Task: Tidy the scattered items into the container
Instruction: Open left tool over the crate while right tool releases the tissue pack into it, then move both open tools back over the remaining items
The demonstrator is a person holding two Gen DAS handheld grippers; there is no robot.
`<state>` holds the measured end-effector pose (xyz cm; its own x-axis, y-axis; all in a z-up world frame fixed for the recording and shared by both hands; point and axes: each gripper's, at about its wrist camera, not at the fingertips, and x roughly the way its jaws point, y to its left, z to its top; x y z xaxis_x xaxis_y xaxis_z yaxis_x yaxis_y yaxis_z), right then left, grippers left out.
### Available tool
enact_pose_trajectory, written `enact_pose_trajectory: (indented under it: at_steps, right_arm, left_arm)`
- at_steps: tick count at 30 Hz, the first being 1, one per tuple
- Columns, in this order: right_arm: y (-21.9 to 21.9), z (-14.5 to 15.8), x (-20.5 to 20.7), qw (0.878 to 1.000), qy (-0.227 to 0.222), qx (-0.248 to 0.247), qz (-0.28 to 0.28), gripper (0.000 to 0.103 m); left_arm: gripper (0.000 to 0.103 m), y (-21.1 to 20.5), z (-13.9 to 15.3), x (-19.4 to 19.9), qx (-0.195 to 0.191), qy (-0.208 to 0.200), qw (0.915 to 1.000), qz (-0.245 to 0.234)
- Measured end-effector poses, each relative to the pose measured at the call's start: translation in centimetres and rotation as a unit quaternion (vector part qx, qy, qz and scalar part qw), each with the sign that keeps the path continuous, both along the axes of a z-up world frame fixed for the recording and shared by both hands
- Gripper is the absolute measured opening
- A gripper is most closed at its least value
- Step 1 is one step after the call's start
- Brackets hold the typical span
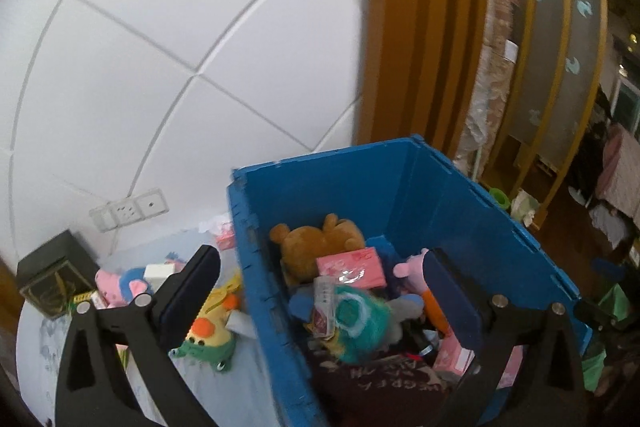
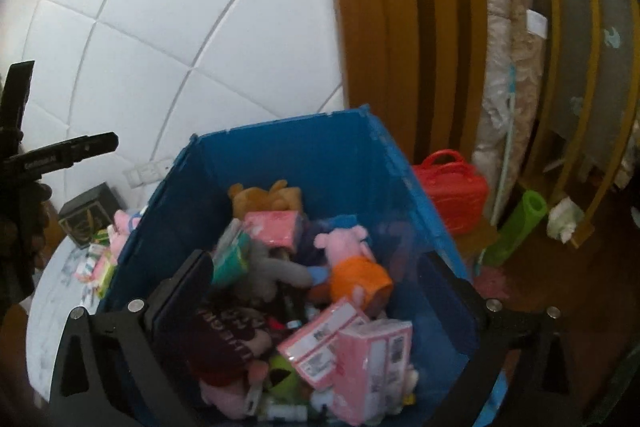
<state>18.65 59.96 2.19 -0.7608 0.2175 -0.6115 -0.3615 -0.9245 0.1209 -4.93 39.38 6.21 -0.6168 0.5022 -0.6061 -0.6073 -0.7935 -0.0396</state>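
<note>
Right tool (image 2: 320,291) held over the blue crate (image 2: 280,151), jaws spread wide, nothing between them. Crate contents: brown plush bear (image 2: 266,197) at the far wall, pink pig plush in orange dress (image 2: 352,263) near centre, pink boxes (image 2: 360,351) at the near side, dark maroon cloth with lettering (image 2: 224,339) by the left finger. Outside, left: small items on the pale surface (image 2: 52,291), dark box (image 2: 90,215). Right: red bag (image 2: 456,193), green roll (image 2: 516,227). Left tool (image 2: 60,155) at frame's left edge.

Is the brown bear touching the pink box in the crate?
Touching. In the left wrist view the pink box lies against the brown bear with no gap; the right wrist view agrees.
</note>
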Motion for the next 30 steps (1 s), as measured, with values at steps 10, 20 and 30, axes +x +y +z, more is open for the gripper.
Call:
enact_pose_trajectory:
  at_steps: [10, 20, 30]
  right_arm:
    - [-6.6, 0.3, -4.3, 0.996, 0.004, 0.009, 0.09, 0.103]
    - [-17.8, 0.4, -8.8, 0.982, 0.004, 0.018, 0.189, 0.103]
    - [-29.3, -0.2, -12.5, 0.969, -0.016, 0.025, 0.247, 0.103]
  left_arm:
    - [0.103, -9.6, -1.1, 0.0, -0.003, -0.008, 0.997, 0.077]
    - [0.103, -24.4, -2.9, 0.2, -0.017, -0.022, 0.9826, 0.184]
    - [0.103, -37.4, -5.5, 1.9, -0.029, -0.038, 0.97, 0.238]
